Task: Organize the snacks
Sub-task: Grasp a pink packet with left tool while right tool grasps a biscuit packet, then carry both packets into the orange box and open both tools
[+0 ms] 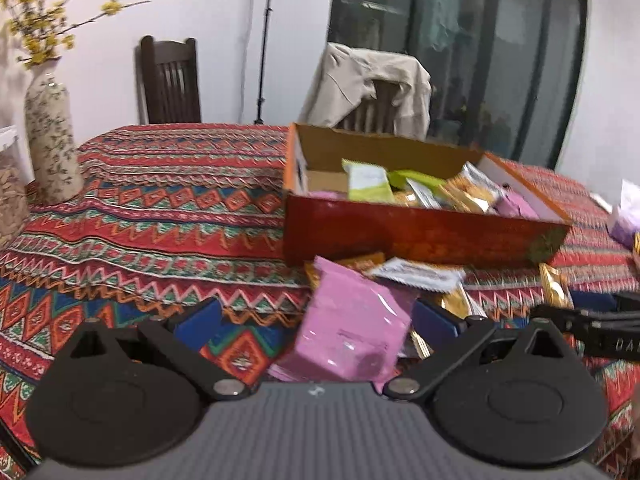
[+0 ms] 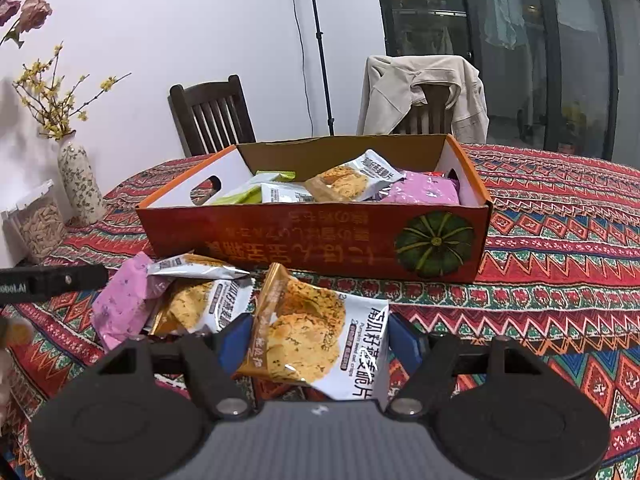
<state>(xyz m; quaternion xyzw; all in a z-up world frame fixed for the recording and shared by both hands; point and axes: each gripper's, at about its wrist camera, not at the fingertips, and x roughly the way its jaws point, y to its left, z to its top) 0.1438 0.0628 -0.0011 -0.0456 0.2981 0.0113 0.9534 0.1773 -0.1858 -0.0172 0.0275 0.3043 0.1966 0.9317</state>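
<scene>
An open orange cardboard box point(image 1: 420, 236) point(image 2: 312, 240) with several snack packets stands on the patterned tablecloth. My left gripper point(image 1: 316, 320) is open; a pink packet point(image 1: 352, 320) lies between its blue pads point(image 1: 198, 318), nearer the right one. Gold and white packets point(image 1: 420, 276) lie behind it. My right gripper point(image 2: 320, 340) has its blue pads against both sides of a white-and-gold cracker packet point(image 2: 316, 336), held tilted above the cloth. A pink packet point(image 2: 124, 300) and more cracker packets point(image 2: 200, 304) lie left of it, before the box.
A flowered vase point(image 1: 52, 136) point(image 2: 80, 180) and a clear container point(image 2: 38, 224) stand at the table's left. Two chairs, one draped with a beige jacket point(image 2: 424, 92), are behind the table. The other gripper shows at the edges point(image 1: 592, 328) point(image 2: 48, 280).
</scene>
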